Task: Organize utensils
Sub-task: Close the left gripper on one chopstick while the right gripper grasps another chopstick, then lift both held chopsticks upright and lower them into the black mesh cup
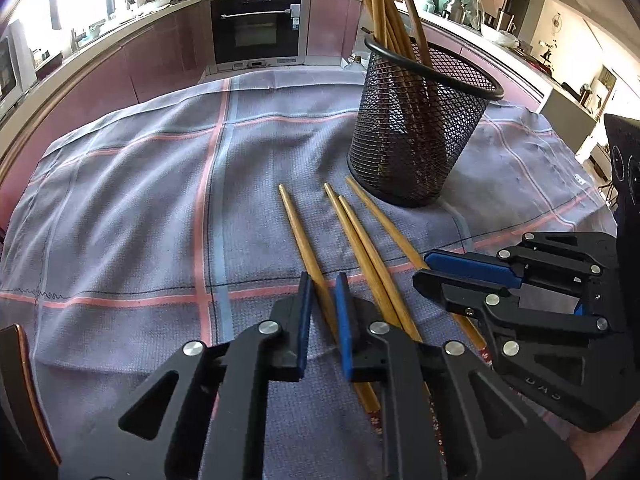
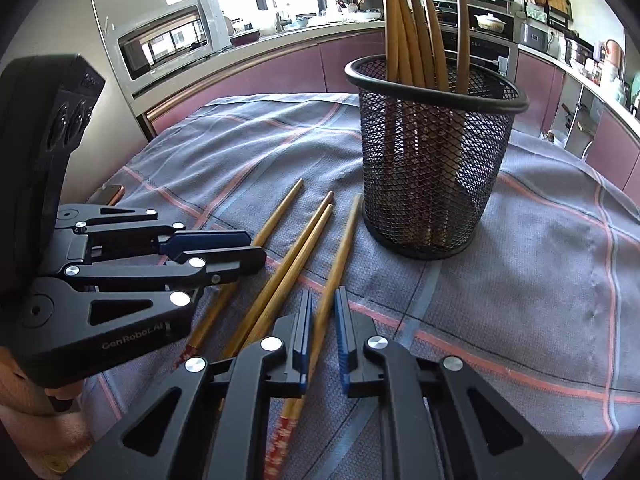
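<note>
Left gripper [image 1: 323, 296]: your fingers clamp leftmost chopstick [image 1: 298, 227]. Right gripper [image 2: 323, 312]: fingers clamp rightmost chopstick [image 2: 340, 256]. Middle pair [image 2: 298, 250] lies loose on desk cloth [image 2: 540, 248]. Mesh holder [image 2: 434, 160] far right, part-filled; likely destination, hence mid-shaft grips.

The mesh cup [image 1: 420, 128] stands on the cloth [image 1: 120, 220] ahead of me, several chopsticks upright in it. Four loose chopsticks [image 1: 360, 248] lie on the cloth just before the cup, tips toward it. An oven [image 1: 256, 26] sits behind the cup.
</note>
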Demonstrator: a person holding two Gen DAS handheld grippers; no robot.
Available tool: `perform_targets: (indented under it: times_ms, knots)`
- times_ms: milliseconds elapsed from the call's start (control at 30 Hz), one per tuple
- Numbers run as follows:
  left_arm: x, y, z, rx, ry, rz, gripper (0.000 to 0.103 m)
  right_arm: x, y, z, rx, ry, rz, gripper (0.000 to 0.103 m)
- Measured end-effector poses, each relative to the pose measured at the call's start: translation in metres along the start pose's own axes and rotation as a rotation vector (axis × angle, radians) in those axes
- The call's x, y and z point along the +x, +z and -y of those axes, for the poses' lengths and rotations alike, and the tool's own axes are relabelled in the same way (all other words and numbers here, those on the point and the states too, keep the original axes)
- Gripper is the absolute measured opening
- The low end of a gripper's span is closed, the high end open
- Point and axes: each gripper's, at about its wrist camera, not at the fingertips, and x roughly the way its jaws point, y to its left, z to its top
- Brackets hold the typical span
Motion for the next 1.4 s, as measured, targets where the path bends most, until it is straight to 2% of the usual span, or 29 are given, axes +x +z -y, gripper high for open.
perform_targets:
  times_ms: [367,833,1133,1400]
  knots:
    - [0.002,-0.001,-0.001,-0.029,0.005,0.0,0.01,0.001,0.001,0.003,0.011,0.001,0.001,0.006]
    - [-0.015,-0.004,-0.012,-0.09,-0.022,0.034,0.008,-0.02,-0.002,0.014,0.057,0.097,0.051,0.005]
    - [-0.047,-0.001,-0.015,-0.098,-0.105,0.096,0.007,-0.051,-0.002,0.02,0.088,0.188,0.133,0.006]
    - [-0.078,0.001,-0.016,-0.094,-0.162,0.157,0.007,-0.077,0.004,0.024,0.097,0.216,0.213,0.006]
